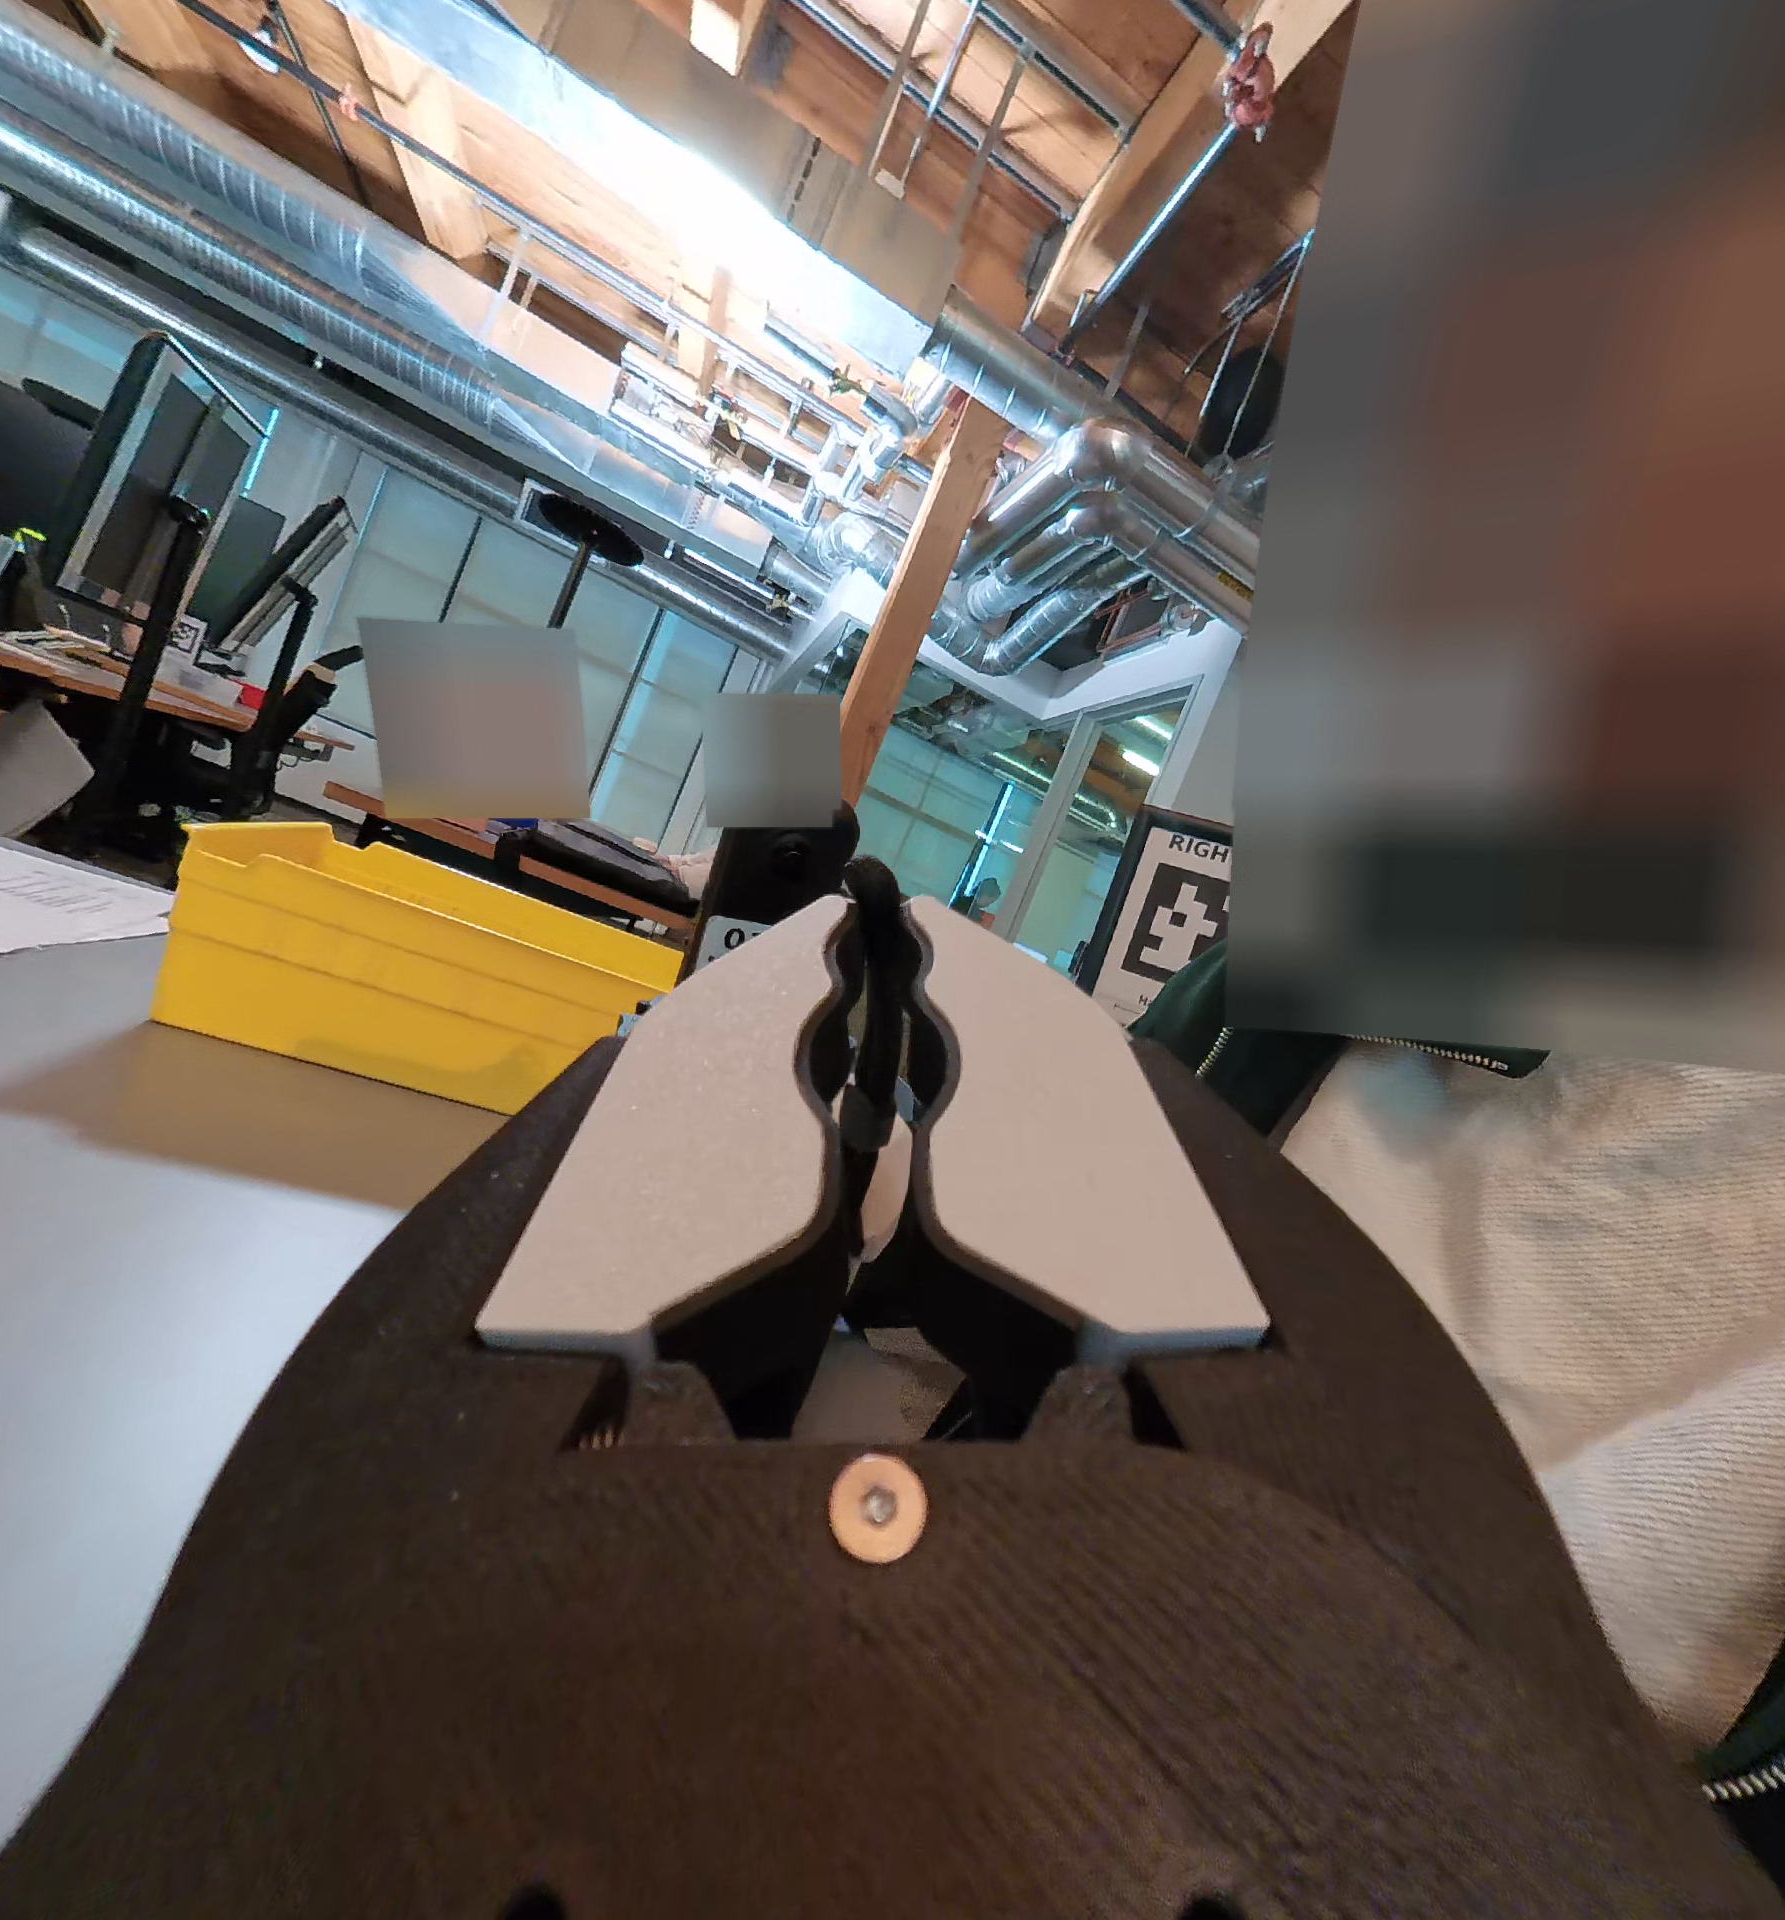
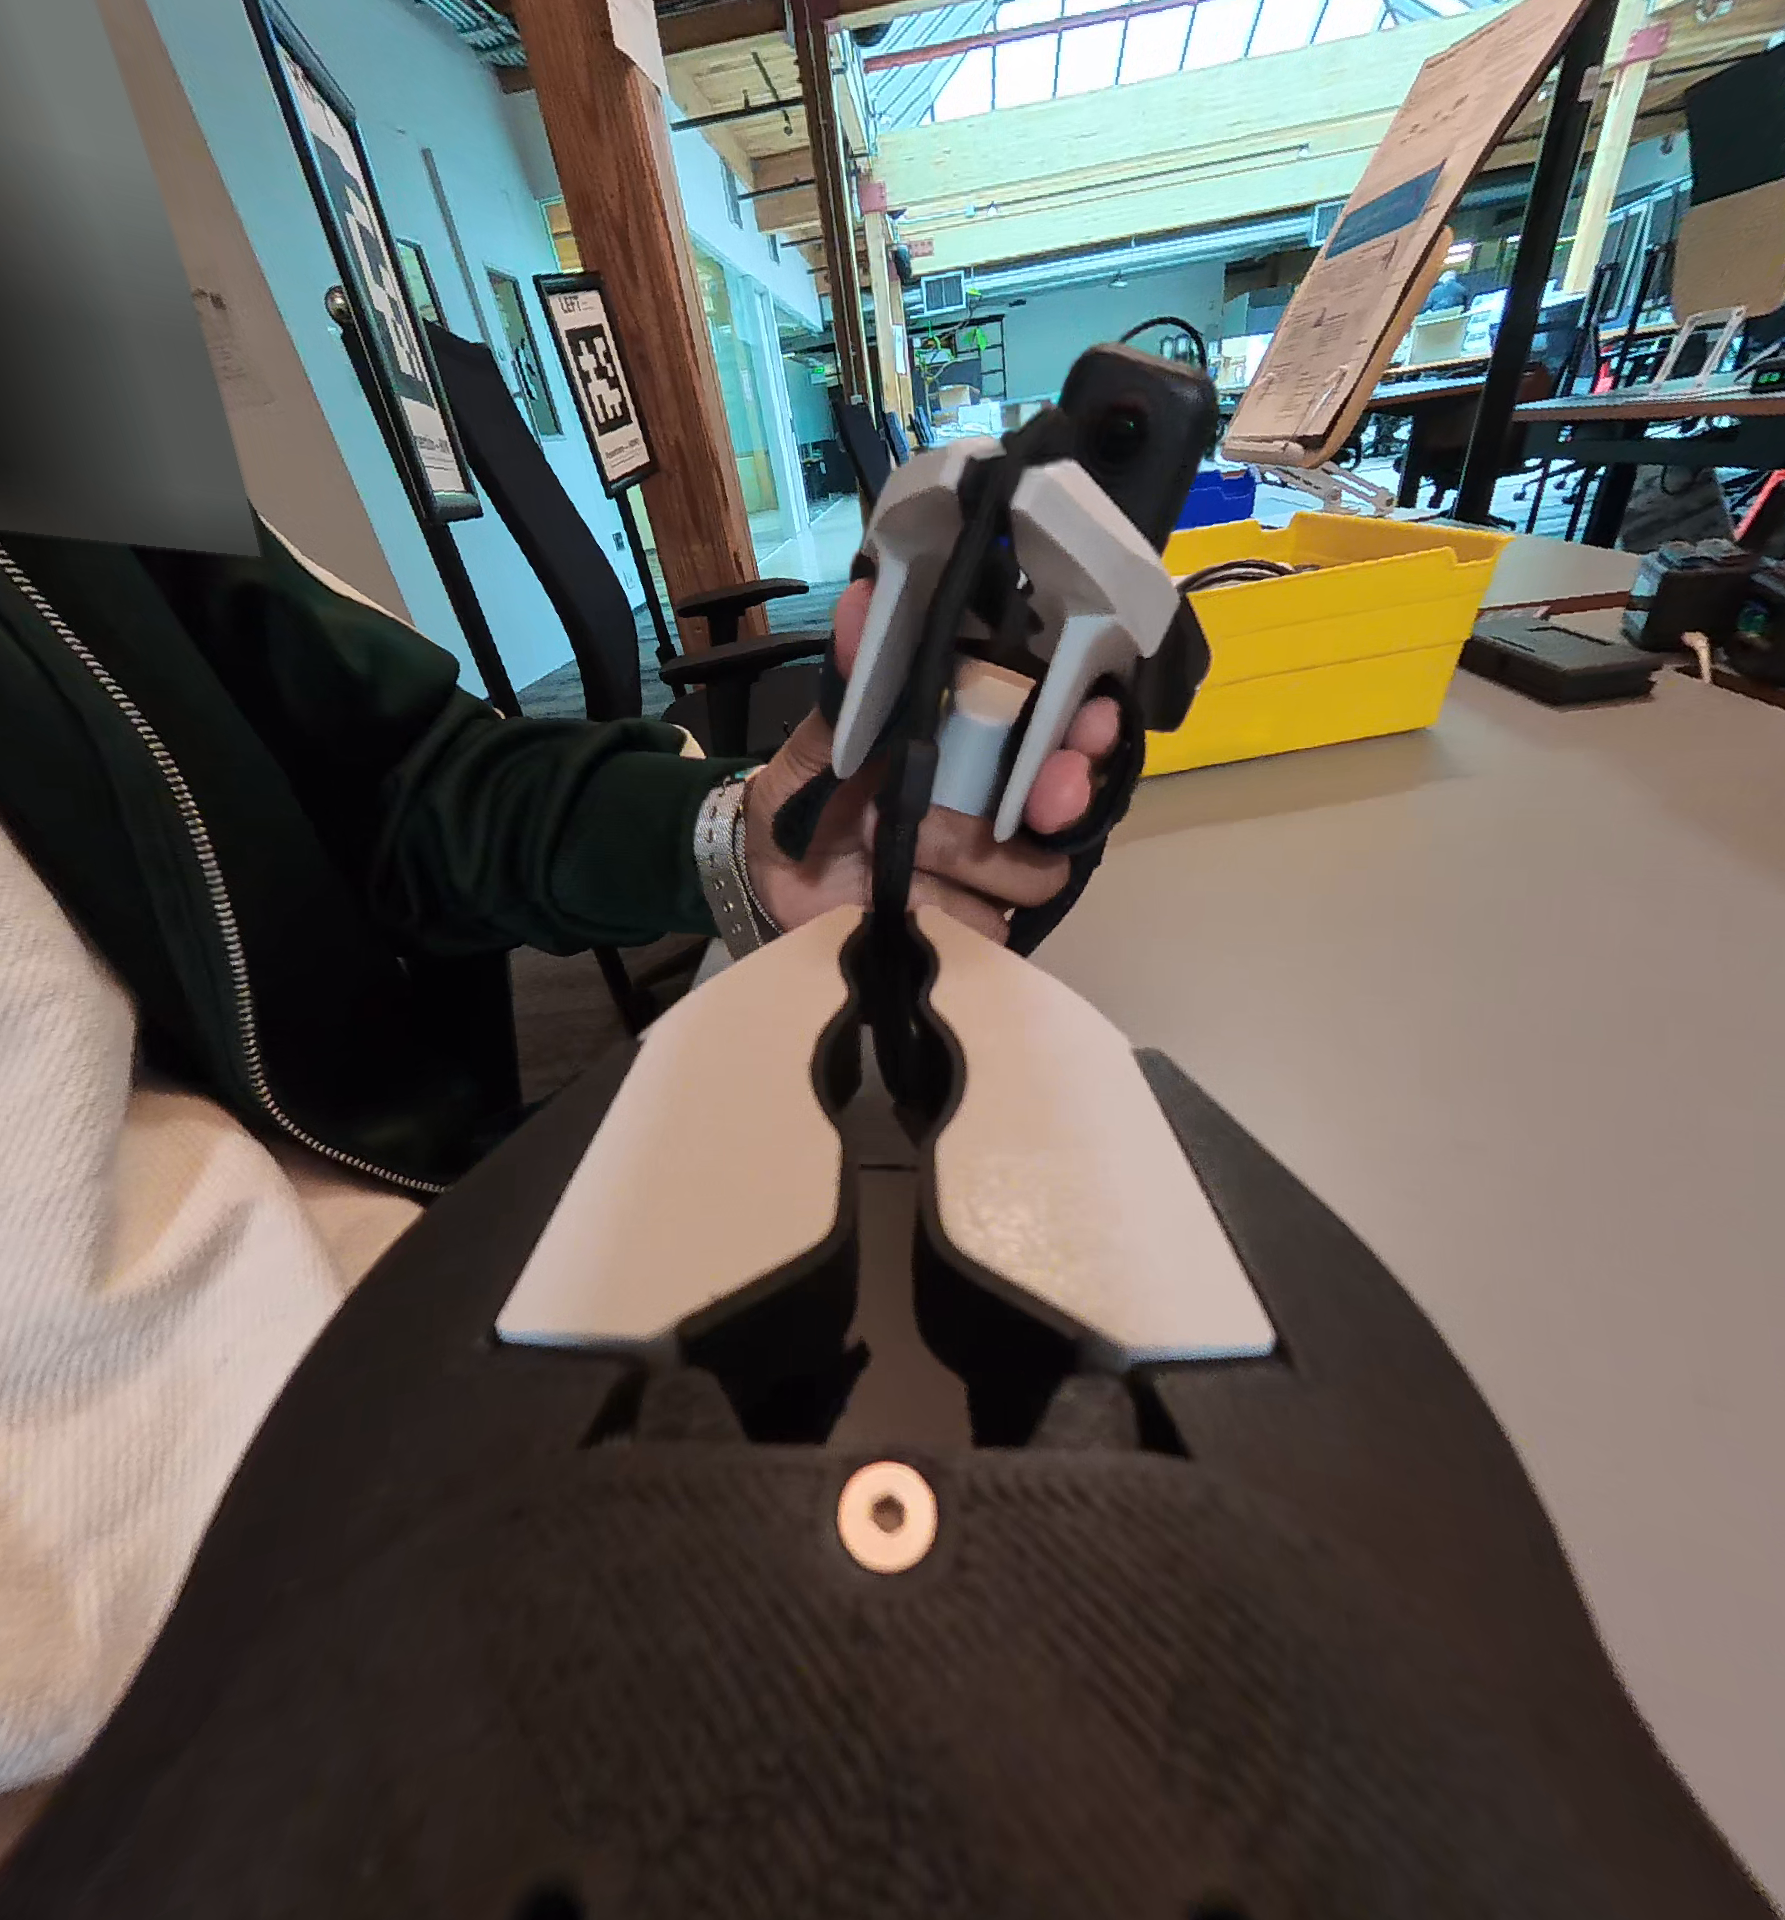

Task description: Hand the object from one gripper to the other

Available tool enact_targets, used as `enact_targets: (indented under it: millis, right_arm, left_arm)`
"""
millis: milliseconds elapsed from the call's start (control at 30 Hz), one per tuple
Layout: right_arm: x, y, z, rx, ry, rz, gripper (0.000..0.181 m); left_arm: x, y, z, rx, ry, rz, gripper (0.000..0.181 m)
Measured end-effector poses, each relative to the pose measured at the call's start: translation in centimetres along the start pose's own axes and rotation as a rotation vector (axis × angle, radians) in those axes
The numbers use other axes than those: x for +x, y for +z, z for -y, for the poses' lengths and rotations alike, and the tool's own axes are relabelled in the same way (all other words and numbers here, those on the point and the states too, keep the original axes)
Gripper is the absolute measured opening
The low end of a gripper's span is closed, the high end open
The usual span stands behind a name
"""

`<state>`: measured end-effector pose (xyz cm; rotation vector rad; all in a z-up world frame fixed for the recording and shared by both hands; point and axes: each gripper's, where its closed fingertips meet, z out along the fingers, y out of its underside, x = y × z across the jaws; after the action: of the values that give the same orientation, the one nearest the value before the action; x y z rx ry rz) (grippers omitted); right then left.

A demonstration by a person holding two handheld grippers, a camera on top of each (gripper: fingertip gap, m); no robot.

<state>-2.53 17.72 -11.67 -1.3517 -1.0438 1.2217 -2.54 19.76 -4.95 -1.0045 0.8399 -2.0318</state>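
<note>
Mid-handover, both grippers on one object. The left gripper (image 1: 875, 914) has its jaws pressed nearly together, pinching a black cord (image 1: 880, 997) that runs through the scalloped gap between them; a white charger block (image 1: 883, 1195) attached to that cord sits deeper between the same jaws. The right gripper (image 2: 888, 935) likewise has its jaws closed on the black cord (image 2: 893, 852), just ahead of which the left gripper (image 2: 981, 644) appears, carried by the person's hand (image 2: 867, 831). The object thus spans the two sets of jaws, above the tabletop (image 2: 1439, 987). Judged status: the receiving grasp is made; release by the giving side remains, though which gripper gives cannot be told. Count: two grippers, one cord, one white block, one yellow bin (image 2: 1314, 634) beyond the jaws.
</note>
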Motion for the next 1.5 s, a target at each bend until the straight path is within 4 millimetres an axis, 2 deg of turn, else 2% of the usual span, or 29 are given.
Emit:
enact_targets:
  millis: [33, 200, 233, 400, 567, 667, 767, 833, 900, 1233, 1267, 1400, 1500]
  right_arm:
    - [-0.1, 0.0, 0.2, 0.008, 0.003, 0.002, 0.004]
    - [0.6, -0.9, 1.7, 0.098, 0.035, -0.022, 0.004]
    - [0.9, -1.3, 2.1, 0.120, 0.045, -0.034, 0.004]
    - [2.7, -3.5, 3.8, 0.253, 0.104, -0.095, 0.004]
    - [3.7, -5.6, 5.3, 0.394, 0.196, -0.091, 0.004]
    - [3.9, -6.0, 5.6, 0.425, 0.212, -0.089, 0.004]
    - [3.8, -5.9, 5.6, 0.413, 0.199, -0.091, 0.004]
    - [3.7, -5.7, 5.5, 0.403, 0.194, -0.090, 0.004]
    - [3.7, -5.6, 5.4, 0.397, 0.193, -0.088, 0.004]
    - [4.2, -5.9, 5.4, 0.425, 0.239, -0.094, 0.006]
    - [4.5, -6.0, 5.3, 0.429, 0.243, -0.104, 0.010]
    - [6.1, -6.3, 5.0, 0.468, 0.314, -0.173, 0.055]
    - [6.8, -6.5, 4.7, 0.497, 0.411, -0.163, 0.062]
  left_arm:
    - [-0.1, -0.1, 0.1, 0.008, -0.003, 0.004, 0.006]
    - [-1.8, -0.7, 0.8, 0.059, 0.049, 0.129, 0.048]
    - [-2.1, -0.8, 0.7, 0.055, 0.044, 0.143, 0.050]
    - [-3.2, -0.7, -1.4, -0.068, -0.017, 0.179, 0.046]
    - [-4.6, -0.5, -5.4, -0.276, -0.093, 0.238, 0.043]
    - [-4.8, -0.3, -7.7, -0.382, -0.162, 0.234, 0.040]
    - [-4.2, 0.1, -8.8, -0.404, -0.290, 0.180, 0.037]
    - [-3.7, 0.3, -8.9, -0.381, -0.384, 0.132, 0.027]
    - [-3.5, 0.2, -8.6, -0.361, -0.418, 0.103, 0.001]
    - [-3.5, -0.2, -6.5, -0.299, -0.277, 0.122, 0.000]
    - [-3.5, -0.1, -6.4, -0.299, -0.256, 0.122, 0.000]
    - [-3.1, 0.1, -5.7, -0.285, -0.179, 0.122, 0.001]
    - [-2.8, 0.0, -4.9, -0.261, -0.125, 0.125, 0.001]
